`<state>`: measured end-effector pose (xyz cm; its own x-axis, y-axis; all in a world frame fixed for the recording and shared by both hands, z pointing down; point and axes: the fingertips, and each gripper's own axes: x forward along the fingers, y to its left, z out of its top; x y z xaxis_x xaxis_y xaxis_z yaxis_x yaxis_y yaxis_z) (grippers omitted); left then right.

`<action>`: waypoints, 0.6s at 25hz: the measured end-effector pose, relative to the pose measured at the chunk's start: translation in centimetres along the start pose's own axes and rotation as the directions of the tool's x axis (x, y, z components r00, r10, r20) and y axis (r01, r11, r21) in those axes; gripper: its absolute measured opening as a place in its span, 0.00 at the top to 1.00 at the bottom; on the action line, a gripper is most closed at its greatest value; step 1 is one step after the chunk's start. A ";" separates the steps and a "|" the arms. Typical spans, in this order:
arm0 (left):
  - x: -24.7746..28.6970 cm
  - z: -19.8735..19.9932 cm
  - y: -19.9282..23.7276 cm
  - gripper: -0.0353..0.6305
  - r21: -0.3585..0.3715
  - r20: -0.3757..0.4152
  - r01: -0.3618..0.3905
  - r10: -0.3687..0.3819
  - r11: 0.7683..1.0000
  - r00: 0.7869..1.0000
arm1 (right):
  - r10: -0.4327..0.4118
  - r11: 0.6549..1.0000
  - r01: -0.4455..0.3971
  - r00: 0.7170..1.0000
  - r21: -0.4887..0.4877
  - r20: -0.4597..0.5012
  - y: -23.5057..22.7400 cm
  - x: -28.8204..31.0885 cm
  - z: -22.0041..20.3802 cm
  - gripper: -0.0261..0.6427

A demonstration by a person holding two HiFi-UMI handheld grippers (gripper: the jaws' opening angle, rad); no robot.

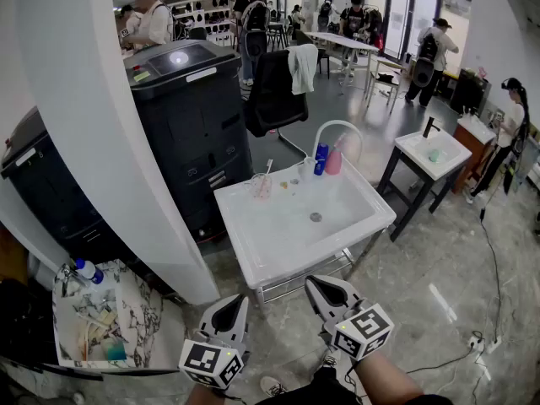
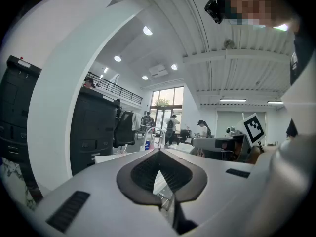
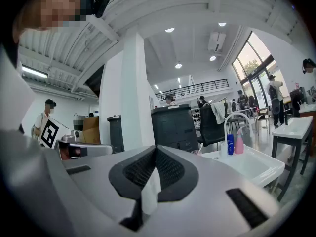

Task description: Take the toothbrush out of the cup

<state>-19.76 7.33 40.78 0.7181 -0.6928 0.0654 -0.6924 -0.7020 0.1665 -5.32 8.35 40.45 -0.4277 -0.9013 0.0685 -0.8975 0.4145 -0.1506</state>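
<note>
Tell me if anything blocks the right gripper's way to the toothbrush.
Nothing visible stands between the right gripper and the toothbrush, in the cup at the sink's far left corner; the blue bottle and pink bottle stand off to the right.

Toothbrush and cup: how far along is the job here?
Nothing looks done: the pale toothbrush stands in the clear plastic cup at the back corner of the white sink. Nothing is in hand: the left gripper and right gripper are shut, empty, short of the sink. Left: approach, grip, lift out.
</note>
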 end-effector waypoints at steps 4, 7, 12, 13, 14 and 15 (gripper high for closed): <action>-0.1 0.2 -0.1 0.92 -0.006 0.002 -0.010 0.010 1.000 1.000 | 0.004 1.000 -0.004 1.000 -0.008 -0.002 0.0 0.0 0.2 0.94; -0.2 0.3 0.1 0.92 -0.010 0.003 -0.016 0.016 1.000 1.000 | 0.007 1.000 -0.007 1.000 -0.014 -0.002 0.3 0.2 0.3 0.94; -0.6 0.1 -0.3 0.92 0.001 0.008 -0.006 0.006 1.000 1.000 | 0.008 1.000 -0.008 1.000 -0.003 0.012 0.5 -0.3 0.3 0.94; -0.7 0.1 -0.4 0.92 0.004 0.010 -0.005 0.005 1.000 1.000 | 0.005 1.000 -0.005 1.000 0.001 0.018 0.5 -0.5 0.4 0.94; -0.8 0.2 -0.5 0.92 0.008 0.011 -0.005 0.005 1.000 1.000 | 0.001 1.000 -0.001 1.000 0.004 0.023 0.5 -0.6 0.4 0.94; -0.8 0.2 -0.6 0.92 0.015 0.012 -0.006 0.006 1.000 1.000 | -0.005 1.000 0.005 1.000 0.006 0.026 0.4 -0.7 0.4 0.94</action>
<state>-19.98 8.29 40.40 0.7132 -0.6988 0.0549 -0.6977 -0.7002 0.1515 -5.36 9.12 39.92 -0.4204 -0.9063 0.0433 -0.8988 0.4095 -0.1563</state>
